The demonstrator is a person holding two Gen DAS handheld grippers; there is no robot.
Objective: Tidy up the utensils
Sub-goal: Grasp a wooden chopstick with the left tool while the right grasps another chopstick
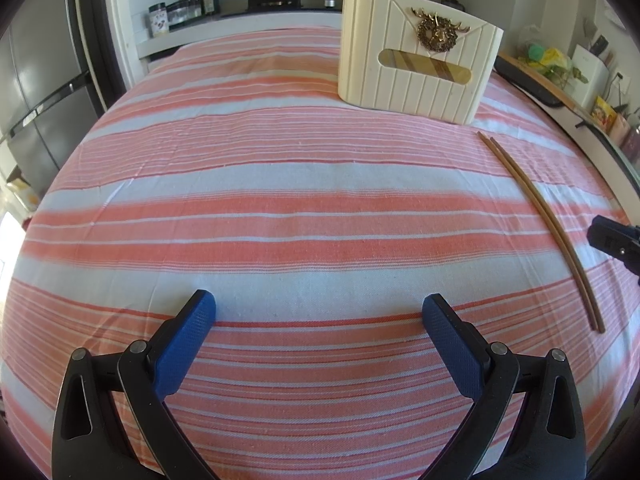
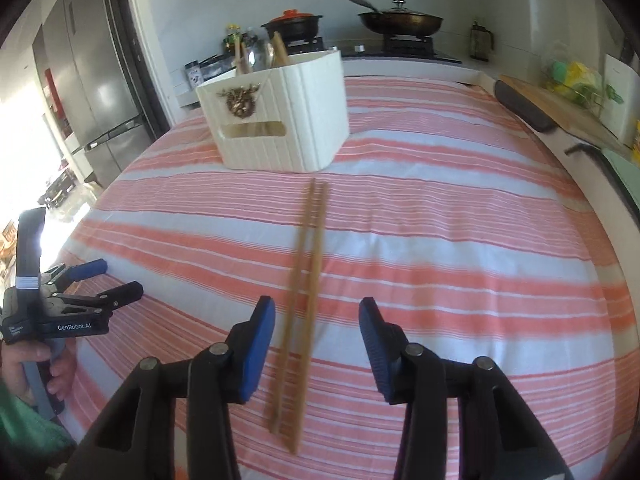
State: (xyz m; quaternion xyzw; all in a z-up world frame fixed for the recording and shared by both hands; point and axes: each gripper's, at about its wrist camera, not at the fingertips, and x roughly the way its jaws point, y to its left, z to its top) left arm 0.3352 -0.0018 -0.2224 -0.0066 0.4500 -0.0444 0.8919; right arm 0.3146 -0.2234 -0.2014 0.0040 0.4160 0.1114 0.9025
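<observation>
A pair of brown wooden chopsticks (image 2: 308,280) lies on the striped tablecloth; in the left wrist view the chopsticks (image 1: 548,216) lie at the right. A cream ribbed utensil holder (image 2: 280,120) with a gold wreath emblem stands behind them and holds chopsticks and a metal utensil; the holder (image 1: 416,60) is also at the top of the left wrist view. My right gripper (image 2: 316,320) is open, its blue pads on either side of the chopsticks' near half, above them. My left gripper (image 1: 318,312) is open and empty over bare cloth; it also shows at the right wrist view's left edge (image 2: 80,280).
The table wears a red-and-white striped cloth (image 1: 280,208). A stove counter behind holds a black pot (image 2: 294,24), a lidded wok (image 2: 400,20) and spice jars (image 1: 180,8). A fridge (image 2: 92,92) stands at the left. A cutting board and clutter (image 2: 560,104) line the right.
</observation>
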